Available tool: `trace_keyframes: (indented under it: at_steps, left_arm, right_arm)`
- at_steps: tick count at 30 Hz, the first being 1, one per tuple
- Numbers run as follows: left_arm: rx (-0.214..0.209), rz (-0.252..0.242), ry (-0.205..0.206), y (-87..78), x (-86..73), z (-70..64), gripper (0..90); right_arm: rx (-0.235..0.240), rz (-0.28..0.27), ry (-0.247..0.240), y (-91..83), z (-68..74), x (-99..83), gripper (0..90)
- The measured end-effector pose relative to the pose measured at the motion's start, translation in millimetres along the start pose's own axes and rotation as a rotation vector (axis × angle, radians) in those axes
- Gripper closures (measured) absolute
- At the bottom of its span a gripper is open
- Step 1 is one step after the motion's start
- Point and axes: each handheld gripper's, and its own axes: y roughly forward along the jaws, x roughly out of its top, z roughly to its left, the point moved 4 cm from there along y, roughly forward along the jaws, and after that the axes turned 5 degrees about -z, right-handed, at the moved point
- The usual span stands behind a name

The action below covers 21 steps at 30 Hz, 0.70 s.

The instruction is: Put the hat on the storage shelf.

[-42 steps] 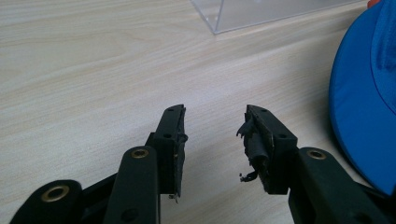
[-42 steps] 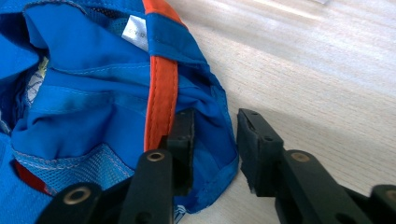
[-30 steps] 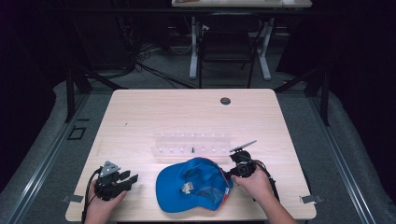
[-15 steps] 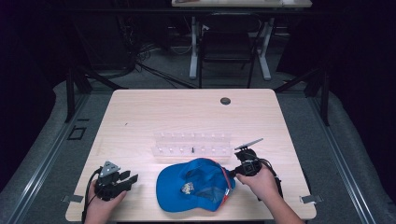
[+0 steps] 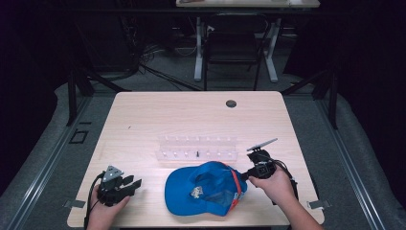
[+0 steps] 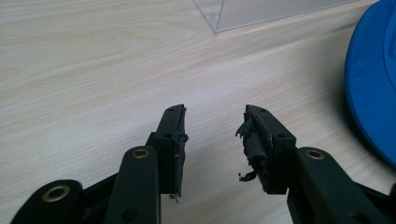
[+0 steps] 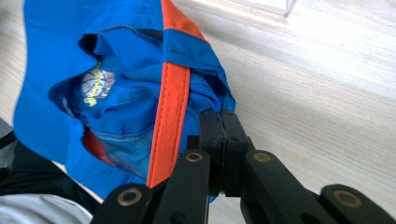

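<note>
1. A blue cap (image 5: 206,189) with an orange band lay upside down at the table's (image 5: 143,120) near edge, around 6 o'clock.
2. The right gripper (image 5: 245,175), at the cap's 3 o'clock side, had its jaws pressed together on the cap's rim fabric (image 7: 205,135).
3. The left gripper (image 5: 135,185) sat at 8 o'clock near the front-left corner, jaws spread wide with nothing between them, well apart from the cap.
4. A clear plastic rack (image 5: 197,147) stood just beyond the cap; the far half of the table was bare wood, with a dark grommet (image 5: 231,103) at 12 o'clock.
</note>
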Motion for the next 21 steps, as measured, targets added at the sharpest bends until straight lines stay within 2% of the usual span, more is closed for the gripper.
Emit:
trace_keyframes:
  at_steps: [1,3,7,11,13,15,21]
  left_arm:
    - [0.0,0.0,0.001,0.0,0.1,0.0,59.3]
    - [-0.001,0.0,0.0,0.0,0.1,0.0,59.3]
    - [0.0,0.002,0.001,0.3,-0.3,0.2,59.3]
    - [-0.001,0.001,0.0,0.3,-0.2,0.1,59.3]
    - [0.0,0.001,0.0,0.3,-0.3,0.1,59.3]
    - [0.001,0.001,0.0,0.4,-0.3,0.1,59.3]
    - [0.001,0.002,0.001,0.8,-0.6,0.4,59.3]
  right_arm:
    - [-0.001,-0.013,0.015,-1.5,0.8,0.2,90.0]
    - [0.0,-0.003,-0.006,-9.0,-0.1,2.1,90.0]
    - [0.002,-0.004,0.005,-15.0,1.8,3.4,90.0]
    - [0.009,0.009,-0.006,-23.1,3.2,5.4,90.0]
    - [0.013,-0.013,0.008,-25.3,5.0,6.5,90.0]
    - [0.022,0.006,-0.005,-30.0,5.6,7.8,90.0]
    - [0.035,0.011,-0.009,-38.6,9.4,10.5,90.0]
